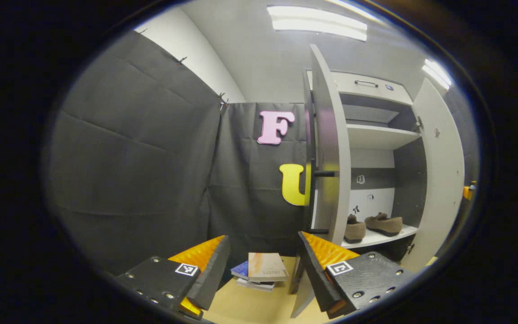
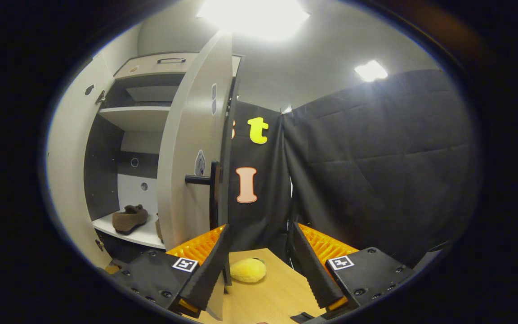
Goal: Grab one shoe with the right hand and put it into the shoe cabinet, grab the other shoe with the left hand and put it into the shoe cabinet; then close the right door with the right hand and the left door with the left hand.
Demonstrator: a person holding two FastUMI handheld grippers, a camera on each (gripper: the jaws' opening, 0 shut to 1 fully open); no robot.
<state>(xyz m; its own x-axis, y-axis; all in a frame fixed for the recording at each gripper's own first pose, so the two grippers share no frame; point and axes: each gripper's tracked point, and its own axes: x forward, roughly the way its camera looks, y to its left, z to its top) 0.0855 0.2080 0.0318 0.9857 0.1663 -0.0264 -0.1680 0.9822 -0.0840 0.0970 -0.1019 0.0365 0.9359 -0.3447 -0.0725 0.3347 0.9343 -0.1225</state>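
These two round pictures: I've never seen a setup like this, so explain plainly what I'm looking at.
A person holds a two-finger hand-held gripper in each hand, and each carries a fisheye camera looking forward along its fingers.

The left gripper view shows the left hand-held gripper, open and holding nothing. Ahead stands a shoe cabinet with both doors open, and two brown shoes sit on its lower shelf. A small stack of books lies on the wooden surface.

The right gripper view shows the right hand-held gripper, also open and empty, near the right door. A yellow fluffy ball lies on the wooden surface between its fingers.
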